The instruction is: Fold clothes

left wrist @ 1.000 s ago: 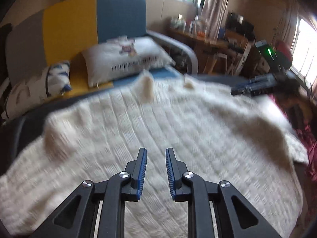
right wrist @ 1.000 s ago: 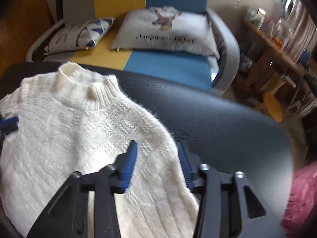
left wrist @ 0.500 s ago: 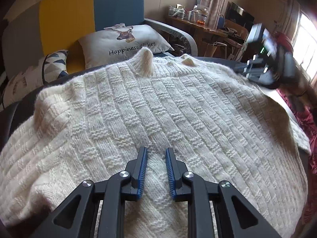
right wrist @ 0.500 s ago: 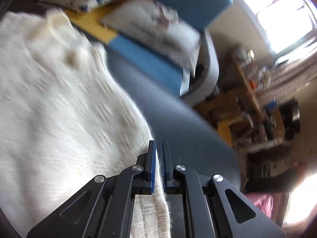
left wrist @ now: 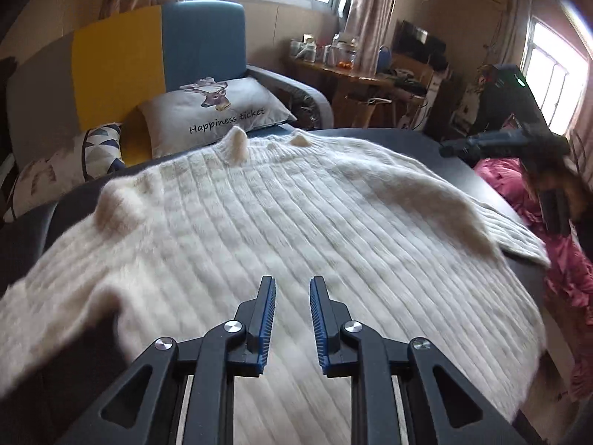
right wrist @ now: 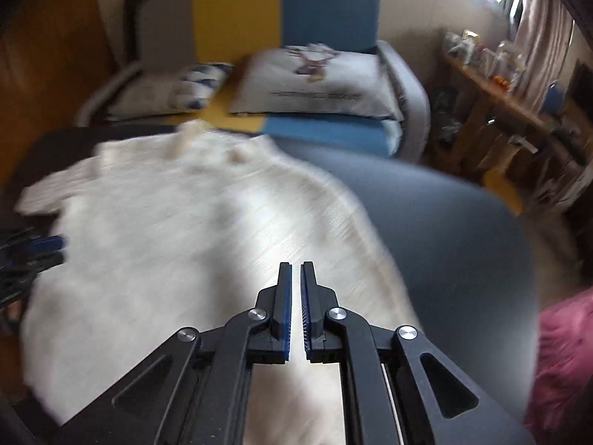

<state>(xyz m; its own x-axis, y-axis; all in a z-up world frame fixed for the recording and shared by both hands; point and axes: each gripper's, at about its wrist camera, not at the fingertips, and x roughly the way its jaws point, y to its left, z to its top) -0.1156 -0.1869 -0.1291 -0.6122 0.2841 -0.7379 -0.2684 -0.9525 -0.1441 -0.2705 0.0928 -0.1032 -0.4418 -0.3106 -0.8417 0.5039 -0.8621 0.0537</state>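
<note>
Sweater [left wrist: 296,222] hem shows only leftward; right tongs [right wrist: 295,296] nearly closed.

A fluffy white knitted sweater [left wrist: 296,230] lies spread out flat on a round dark table [right wrist: 444,230], its neck pointing away.
</note>
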